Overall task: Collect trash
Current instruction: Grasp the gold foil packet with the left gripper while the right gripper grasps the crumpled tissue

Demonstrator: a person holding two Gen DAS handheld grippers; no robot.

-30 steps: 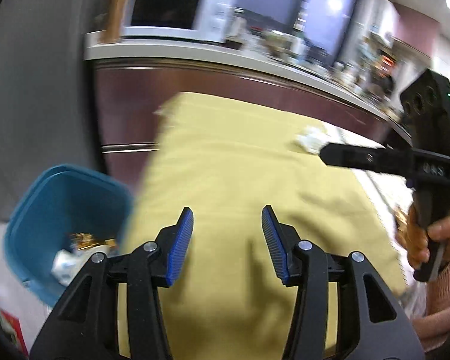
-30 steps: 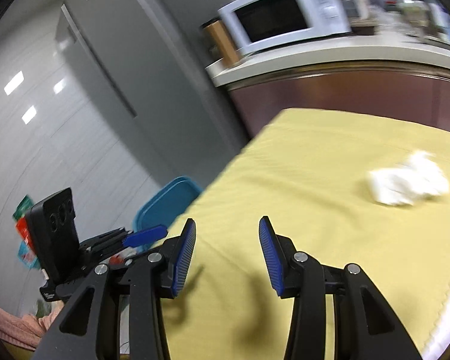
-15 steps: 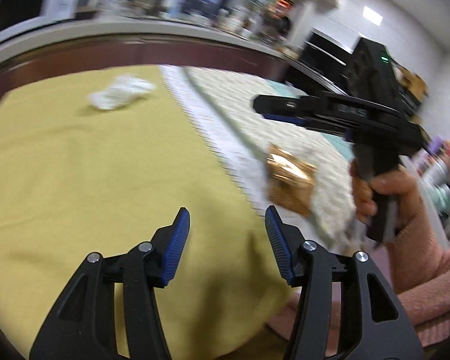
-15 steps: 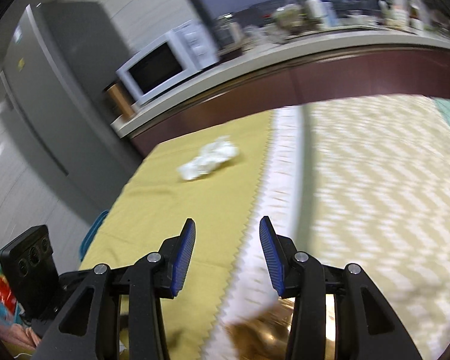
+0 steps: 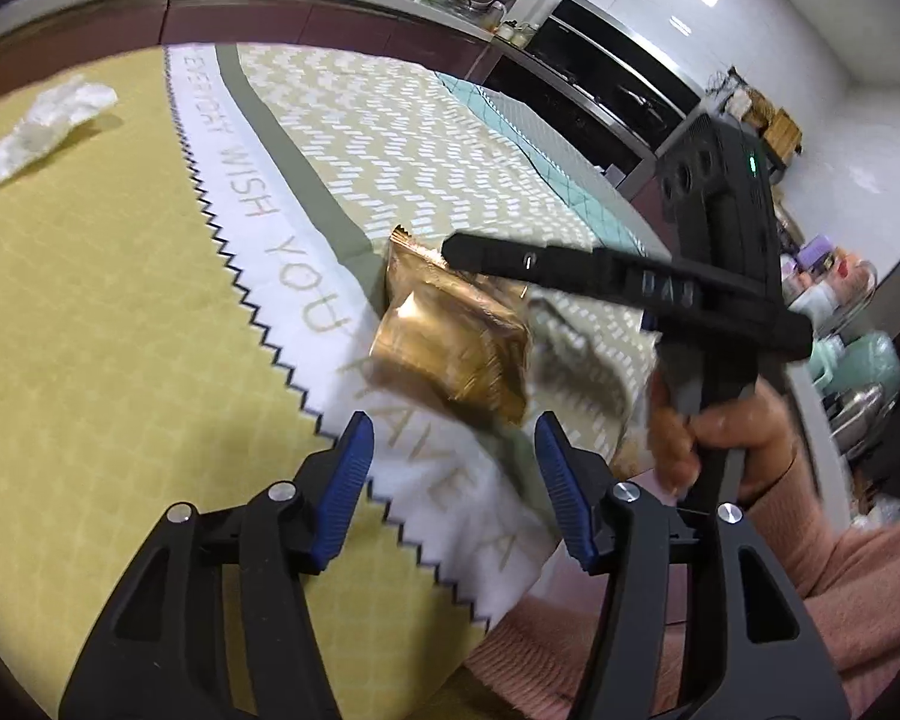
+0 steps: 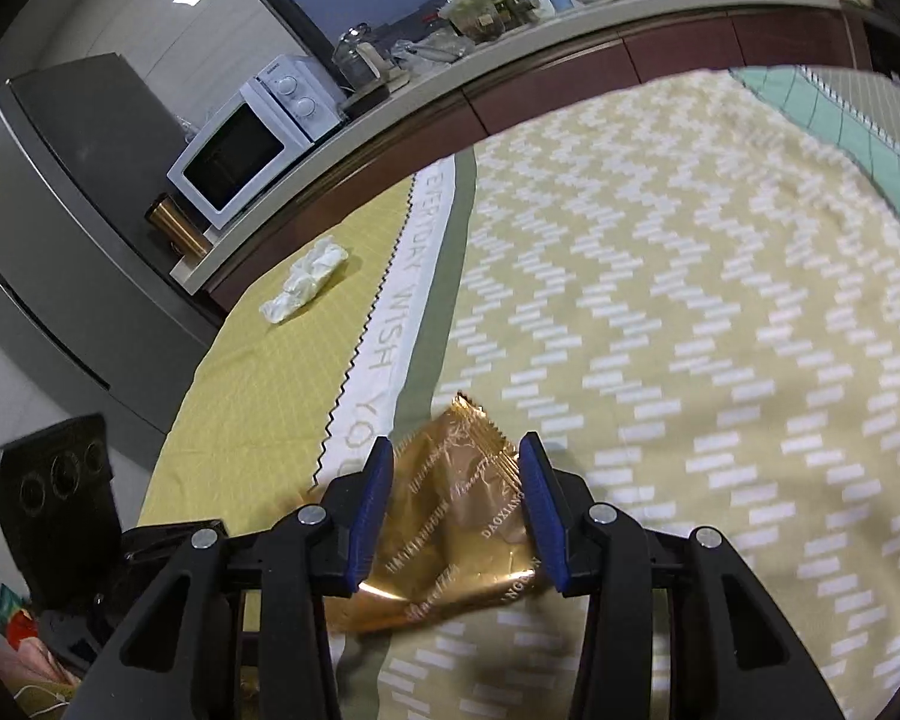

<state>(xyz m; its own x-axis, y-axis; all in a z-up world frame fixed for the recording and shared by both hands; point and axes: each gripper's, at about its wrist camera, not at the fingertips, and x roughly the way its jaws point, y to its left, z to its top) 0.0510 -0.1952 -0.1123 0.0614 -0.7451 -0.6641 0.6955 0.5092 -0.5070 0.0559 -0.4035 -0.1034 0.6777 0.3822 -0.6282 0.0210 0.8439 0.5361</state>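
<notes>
Left gripper (image 5: 450,468): jaws are opening; nothing is seen between them; it is held over the near edge of the table, short of the wrapper.
Right gripper (image 6: 453,504): jaws are parted on either side of the gold foil wrapper (image 6: 450,528); no pad is seen pressing on the foil, so it is judged not yet gripped.
Wrapper position: it is lying flat near the near edge of the table, across the grey stripe (image 6: 450,276) between the lettered white band (image 6: 411,276) and the zigzag-patterned cloth (image 6: 690,330).
Risk 1: the thin, flat foil may be slid or pushed ahead of the pads if they are closed too high; it could then be skated toward the table edge.
Risk 2: the cloth may be pinched together with the foil if the tips are driven down too far, and the covering dragged.
Risk 3: the two grippers are close together; a clash is possible if both are brought to the same wrapper.
Crumpled white tissue (image 6: 306,282): lying near the far left corner on the yellow cloth (image 6: 258,396), well apart from the wrapper; not yet collected, and it could be overlooked.
</notes>
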